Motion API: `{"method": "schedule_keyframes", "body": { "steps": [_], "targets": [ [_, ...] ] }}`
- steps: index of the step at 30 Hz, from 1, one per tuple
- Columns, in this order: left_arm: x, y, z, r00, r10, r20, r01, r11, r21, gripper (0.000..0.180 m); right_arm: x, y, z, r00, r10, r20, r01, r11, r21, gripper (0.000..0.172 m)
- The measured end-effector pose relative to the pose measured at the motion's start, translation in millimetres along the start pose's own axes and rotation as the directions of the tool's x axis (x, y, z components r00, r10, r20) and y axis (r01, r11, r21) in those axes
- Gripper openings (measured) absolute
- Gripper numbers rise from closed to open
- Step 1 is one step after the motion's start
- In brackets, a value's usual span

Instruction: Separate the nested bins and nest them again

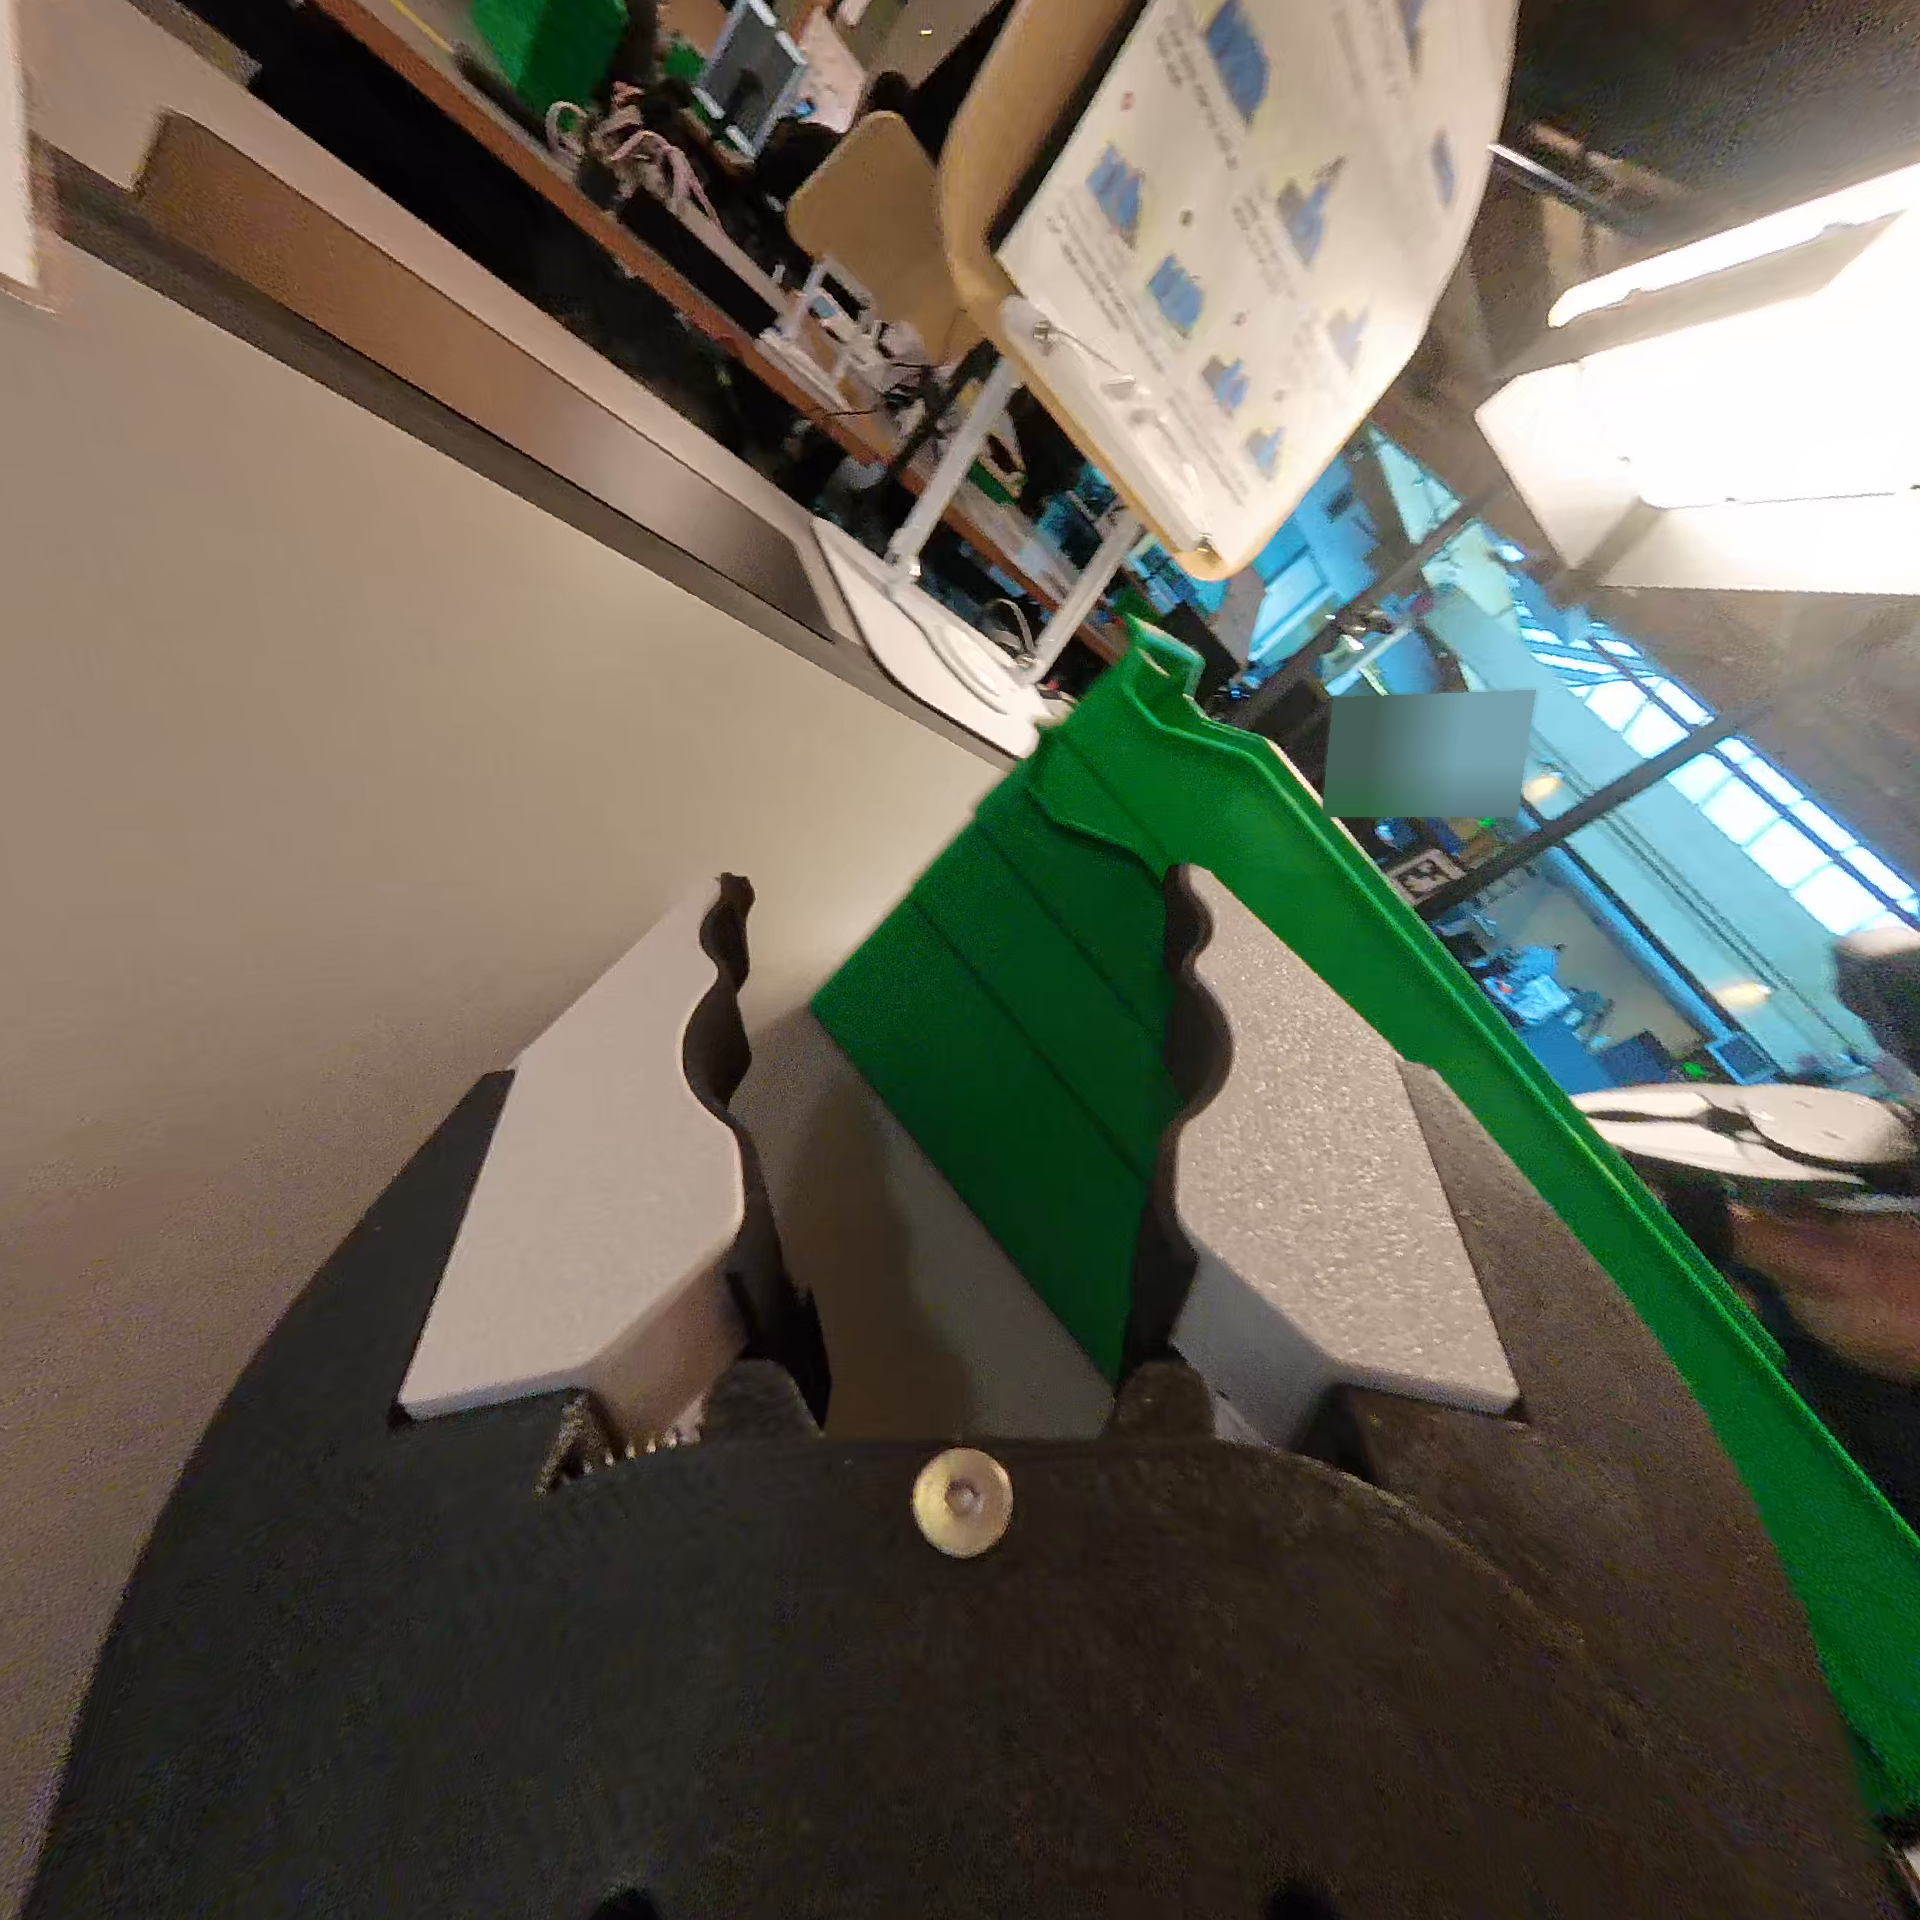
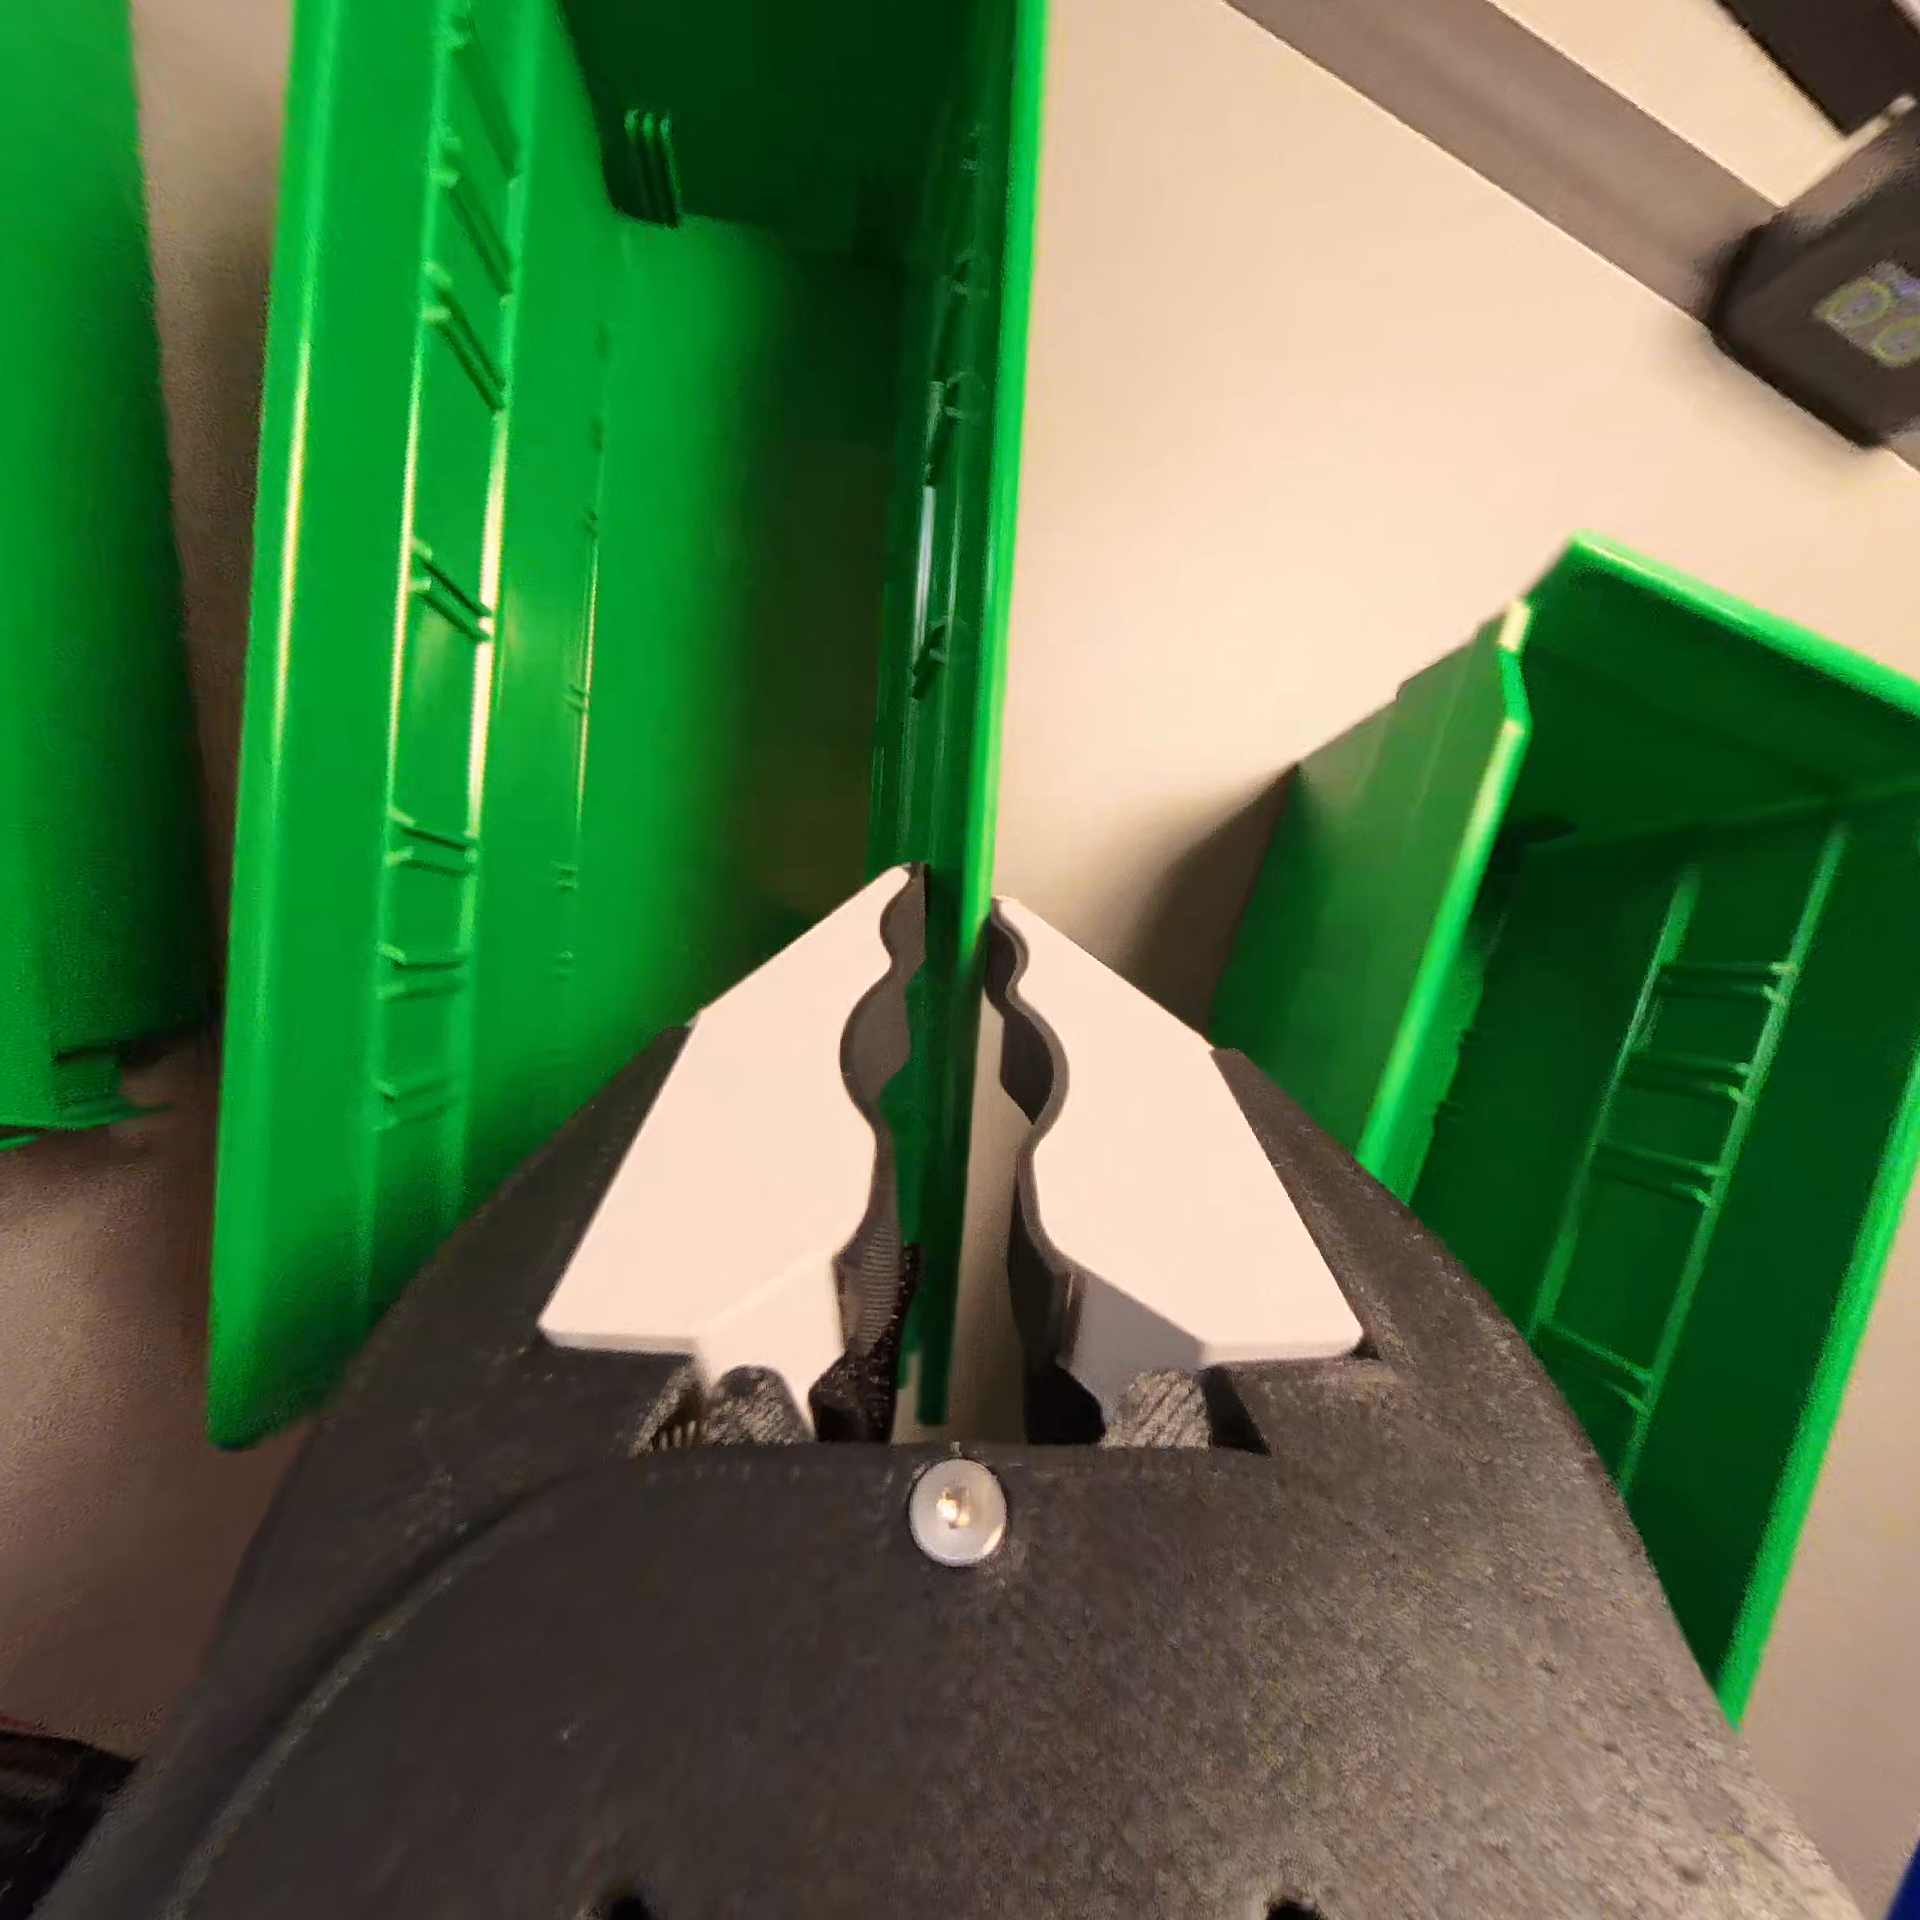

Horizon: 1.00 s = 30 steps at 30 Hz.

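Right now my right claw (image 2: 954,914) is clamped on the side wall of a green bin (image 2: 623,623), one pad inside the wall, one outside, both pressing the thin rim edge-on. That bin's long axis runs straight away from me along the fingers, open side toward the camera, so the wall I hold reads as a narrow vertical strip up the middle of the right wrist view. A second green bin (image 2: 1662,1039) sits on the beige table (image 2: 1247,416) well apart to the right, open top up and tilted in view, long axis roughly parallel to the held one. A third bit of green, another bin (image 2: 62,623), shows at the far left edge; can't tell how it lies. My left claw (image 1: 951,904) is spread wide, nothing gripped: a green bin wall (image 1: 997,1039) stands between the fingers close against the right-hand pad, with a clear gap to the left-hand pad (image 1: 717,987). Can't tell which bin that wall belongs to. My guess: bins are separated, re-nesting comes next. The key relation is the free bin lying to the right of the held one, so the right claw is the nearer carrier and needs a sideways shift keeping the long axes aligned.
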State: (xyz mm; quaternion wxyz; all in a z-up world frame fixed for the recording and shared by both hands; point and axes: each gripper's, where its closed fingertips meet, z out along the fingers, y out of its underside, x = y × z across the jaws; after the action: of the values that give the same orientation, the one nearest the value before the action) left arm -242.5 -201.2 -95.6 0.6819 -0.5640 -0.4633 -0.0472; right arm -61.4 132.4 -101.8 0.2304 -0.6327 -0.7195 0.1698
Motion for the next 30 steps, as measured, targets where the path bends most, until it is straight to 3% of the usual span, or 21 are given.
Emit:
{"method": "schedule_keyframes", "body": {
  "steps": [5, 8, 11, 13, 17, 19, 21, 22, 26, 27, 28, 30],
  "targets": [
    [20, 16, -5, 0.998, 0.053, -0.037, -0.053, 0.998, -0.023, 0.08, 16, 19, -13, 0.998, 0.069, 0.008, -0.07, 0.997, 0.02, 0.009],
    [30, 27, -2, 0.995, 0.076, -0.063, -0.08, 0.995, -0.058, 0.083, 7, 20, -38, 0.99, 0.1, 0.101, -0.112, 0.987, 0.118, 0.052],
    [42, 37, -5, 0.992, 0.065, -0.105, -0.074, 0.994, -0.08, 0.085, 11, 34, -84, 0.986, 0.116, 0.12, -0.146, 0.947, 0.286, 0.061],
    [49, 42, -10, 0.99, 0.062, -0.127, -0.073, 0.994, -0.085, 0.085, 21, 60, -111, 0.985, 0.141, 0.095, -0.167, 0.907, 0.387, 0.064],
    [55, 45, -17, 0.987, 0.075, -0.14, -0.085, 0.994, -0.072, 0.085, 20, 131, -129, 0.982, 0.164, 0.093, -0.189, 0.844, 0.501, 0.062],
    [55, 44, -18, 0.988, 0.079, -0.133, -0.088, 0.994, -0.061, 0.085, 22, 151, -121, 0.978, 0.193, 0.077, -0.204, 0.82, 0.535, 0.045],
    [54, 44, -17, 0.989, 0.084, -0.119, -0.091, 0.994, -0.061, 0.084, 21, 154, -107, 0.976, 0.198, 0.086, -0.212, 0.8, 0.561, 0.017],
    [53, 45, -16, 0.99, 0.084, -0.114, -0.091, 0.994, -0.063, 0.084, 21, 150, -102, 0.976, 0.199, 0.094, -0.216, 0.792, 0.57, 0.013],
    [51, 43, -18, 0.992, 0.079, -0.101, -0.084, 0.995, -0.046, 0.084, 38, 134, -88, 0.973, 0.23, 0.021, -0.201, 0.797, 0.57, 0.012],
    [51, 42, -20, 0.993, 0.072, -0.097, -0.076, 0.996, -0.041, 0.084, 41, 133, -89, 0.969, 0.247, 0.0, -0.205, 0.806, 0.556, 0.018],
    [50, 42, -21, 0.993, 0.065, -0.094, -0.069, 0.997, -0.037, 0.084, 41, 130, -97, 0.969, 0.247, -0.024, -0.191, 0.801, 0.567, 0.03],
    [50, 42, -23, 0.994, 0.061, -0.088, -0.064, 0.998, -0.03, 0.084, 31, 115, -121, 0.976, 0.214, -0.031, -0.146, 0.757, 0.637, 0.032]
  ]
}}
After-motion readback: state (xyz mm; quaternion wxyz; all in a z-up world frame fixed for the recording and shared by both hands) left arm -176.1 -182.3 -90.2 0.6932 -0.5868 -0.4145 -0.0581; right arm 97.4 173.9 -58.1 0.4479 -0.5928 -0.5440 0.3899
